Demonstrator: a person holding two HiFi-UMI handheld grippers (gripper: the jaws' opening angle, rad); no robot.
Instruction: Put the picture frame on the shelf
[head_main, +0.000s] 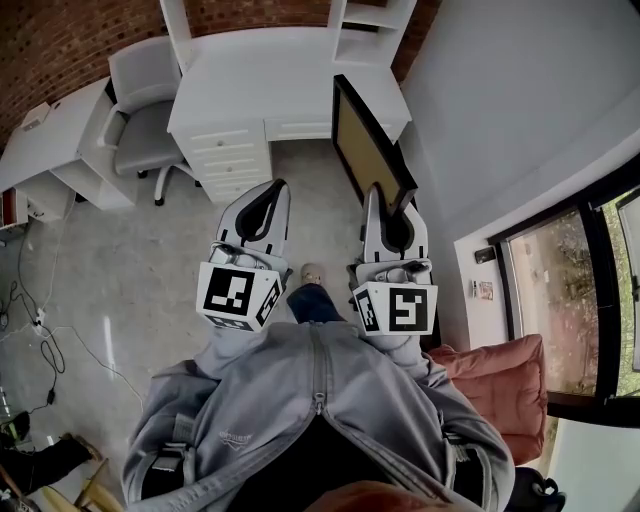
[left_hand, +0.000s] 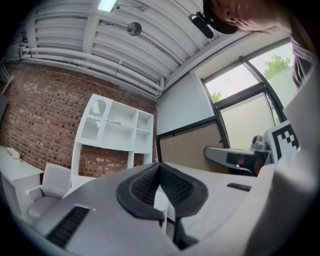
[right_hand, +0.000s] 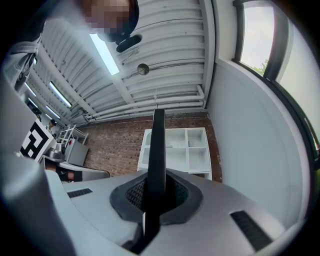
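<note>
Grey hoodie (head_main: 320, 400) fills near edge of head view, both tools out ahead of it. Left tool (head_main: 273, 192) jaws fully together, nothing between them; its own view shows the black pads (left_hand: 172, 186) meeting at the tips, empty. Right tool (head_main: 388, 222) clamped on frame (head_main: 365, 150), thin black edge running up between its pads (right_hand: 175, 192). Frame in the air, stood on edge, tan back facing left, black border. Its far end overlaps right end of white bench (head_main: 270, 80) in head view; touching or not, can't tell. Left tool just left of frame, apart from it. White cubby shelf (right_hand: 177, 145) far ahead, over the bench, against brick wall (head_main: 60, 40). Grey chair (head_main: 145, 130) at bench's left. Plain wall and window (head_main: 590, 290) at right.
</note>
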